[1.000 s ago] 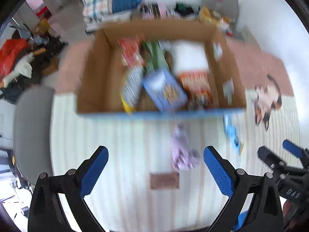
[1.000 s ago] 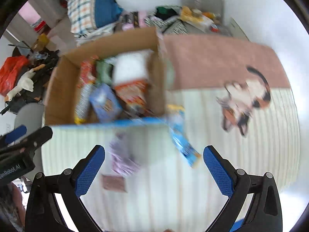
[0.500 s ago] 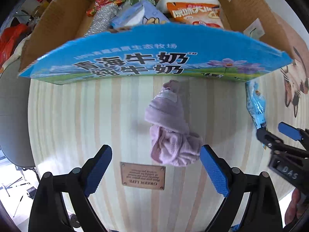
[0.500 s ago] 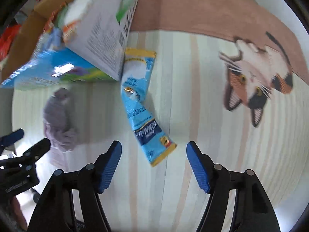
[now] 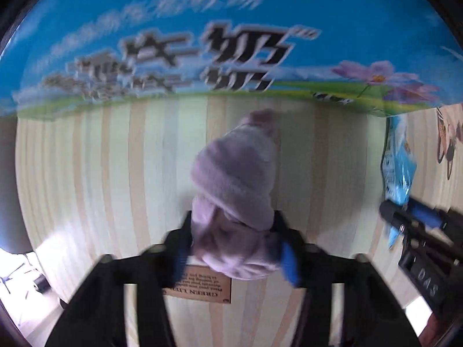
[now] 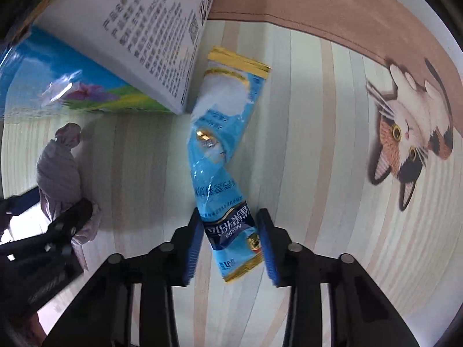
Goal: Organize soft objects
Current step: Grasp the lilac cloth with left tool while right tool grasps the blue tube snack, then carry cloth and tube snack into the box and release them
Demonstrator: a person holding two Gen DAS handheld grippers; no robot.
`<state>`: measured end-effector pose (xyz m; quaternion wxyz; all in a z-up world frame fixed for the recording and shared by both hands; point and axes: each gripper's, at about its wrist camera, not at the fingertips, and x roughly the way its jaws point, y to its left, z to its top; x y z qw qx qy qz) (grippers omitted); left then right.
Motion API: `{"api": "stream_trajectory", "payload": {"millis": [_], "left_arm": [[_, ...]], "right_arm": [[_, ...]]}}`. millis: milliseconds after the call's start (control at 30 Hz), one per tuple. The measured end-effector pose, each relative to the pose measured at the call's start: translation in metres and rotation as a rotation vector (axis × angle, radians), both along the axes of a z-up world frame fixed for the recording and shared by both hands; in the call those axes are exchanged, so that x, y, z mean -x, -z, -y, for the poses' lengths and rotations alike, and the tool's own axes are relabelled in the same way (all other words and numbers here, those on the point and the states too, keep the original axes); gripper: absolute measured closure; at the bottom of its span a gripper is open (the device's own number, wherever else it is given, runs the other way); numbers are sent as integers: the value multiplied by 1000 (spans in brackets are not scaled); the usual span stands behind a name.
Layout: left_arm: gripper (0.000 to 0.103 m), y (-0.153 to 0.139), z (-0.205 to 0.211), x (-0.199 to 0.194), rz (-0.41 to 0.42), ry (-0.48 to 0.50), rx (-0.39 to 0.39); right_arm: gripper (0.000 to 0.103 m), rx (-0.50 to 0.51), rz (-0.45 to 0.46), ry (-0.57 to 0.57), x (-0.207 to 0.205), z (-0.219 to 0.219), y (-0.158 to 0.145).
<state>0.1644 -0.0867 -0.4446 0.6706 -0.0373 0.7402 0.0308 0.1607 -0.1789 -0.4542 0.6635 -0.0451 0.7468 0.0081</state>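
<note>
A crumpled lilac sock lies on the striped mat in front of the blue milk carton box. My left gripper has its blue pads closed against the sock's near end. The sock also shows in the right wrist view. A light-blue Nestle sachet lies beside the box's corner. My right gripper straddles the sachet's near end, pads close on each side, a thin gap still showing. The right gripper shows at the right in the left wrist view.
The cardboard box stands just beyond both items. A brown label patch is sewn on the mat under the left gripper. A cat picture and a pink band mark the mat on the right.
Both grippers have dropped down to the mat and narrowed: the left onto the sock, the right around the sachet's near end. The box now fills the upper views.
</note>
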Motion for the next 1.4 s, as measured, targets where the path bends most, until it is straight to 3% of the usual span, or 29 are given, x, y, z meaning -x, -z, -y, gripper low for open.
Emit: {"api": "stream_trajectory", "payload": {"millis": [267, 400, 500, 567, 633, 867, 900, 933, 1000, 1067, 1133, 1233, 1400], "left_arm": [[65, 5, -31, 48, -72, -72, 114], [64, 8, -45, 63, -81, -83, 171], [48, 12, -54, 61, -92, -128, 255], [44, 17, -65, 63, -100, -158, 295], [43, 18, -66, 60, -100, -152, 290], [43, 15, -49, 42, -67, -92, 159], [47, 15, -45, 41, -63, -87, 140], [59, 13, -43, 41, -54, -77, 116], [68, 9, -33, 38, -45, -54, 109], [69, 8, -31, 36, -51, -45, 132], [70, 2, -28, 38, -41, -28, 143], [70, -15, -38, 36, -15, 6, 140], [70, -63, -37, 41, 51, 26, 195]], "right_arm": [[72, -183, -116, 144, 49, 3, 3], [72, -201, -158, 118, 73, -11, 7], [67, -164, -144, 103, 76, -17, 7], [60, -164, -126, 128, 75, -18, 4], [54, -169, -106, 154, 68, -19, -3], [52, -129, -107, 170, 44, -19, 2], [52, -115, -108, 160, 41, -22, 5], [52, -101, -111, 148, 40, -26, 7], [52, -82, -117, 127, 39, -35, 10], [55, -36, -91, 109, 40, -42, 9], [75, -6, -65, 100, 46, -47, 7], [84, -44, -55, 128, 48, -55, 3], [85, -124, -5, 147, 42, -53, -34]]}}
